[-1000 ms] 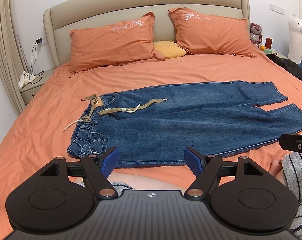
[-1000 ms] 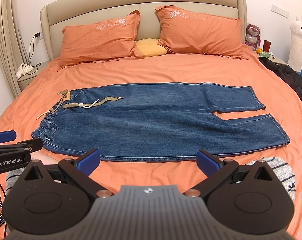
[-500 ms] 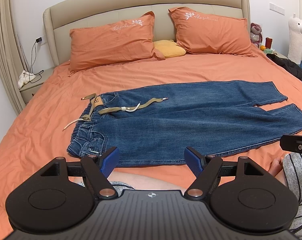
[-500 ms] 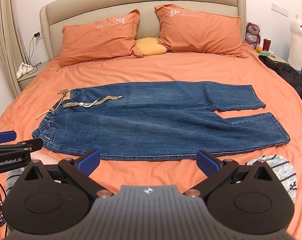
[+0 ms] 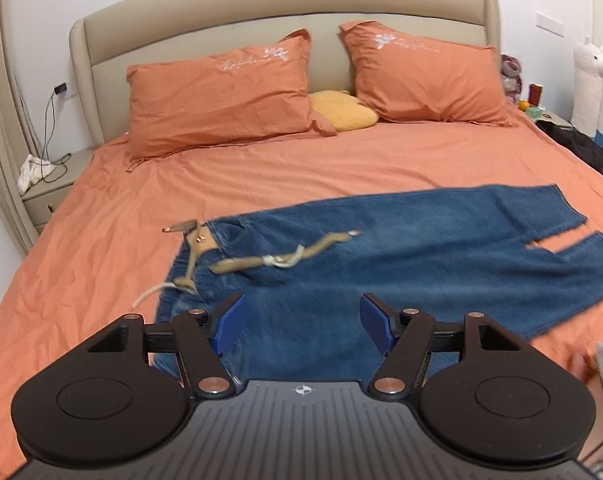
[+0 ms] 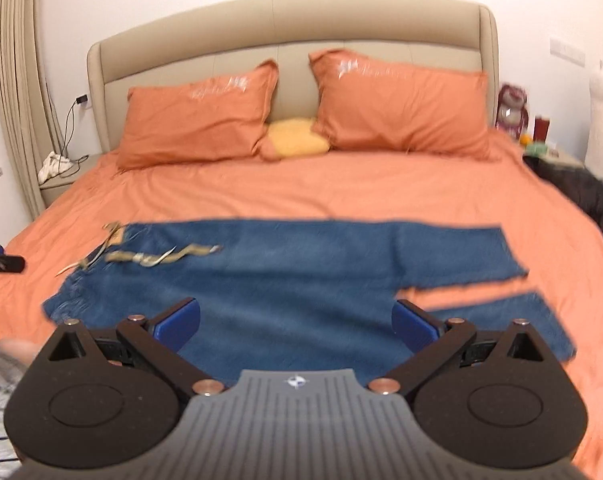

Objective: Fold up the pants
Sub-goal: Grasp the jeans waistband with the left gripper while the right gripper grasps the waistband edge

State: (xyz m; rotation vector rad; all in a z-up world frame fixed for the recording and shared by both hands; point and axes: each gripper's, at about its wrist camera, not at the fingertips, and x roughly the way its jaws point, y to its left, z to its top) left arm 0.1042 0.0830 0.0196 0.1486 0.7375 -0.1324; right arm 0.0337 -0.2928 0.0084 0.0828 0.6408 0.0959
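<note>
Bed: orange sheet (image 5: 261, 184) is covering the whole mattress, and the beige headboard (image 5: 285, 12) is rising behind it.
Pants: blue jeans (image 5: 421, 264) are lying flat across the middle of the sheet, waistband toward the nightstand side, legs running the other way and splitting apart at the hems.
Belt: tan belt (image 5: 285, 256) with a white cord is trailing loose over the waistband end of the jeans.
Left gripper: left gripper (image 5: 301, 322) is hanging over the near edge of the jeans beside the waistband, blue pads spread wide and holding nothing.
Right gripper: right gripper (image 6: 296, 324) is hanging over the near edge of the jeans toward the legs, jaws released and apart, gripping nothing; this view is blurred.
Pillows: two orange pillows (image 5: 221, 92) are leaning on the headboard beyond the jeans, with a yellow cushion (image 5: 343, 110) sitting between them.
Nightstand: nightstand (image 5: 49, 184) is standing off the waistband side of the jeans.
</note>
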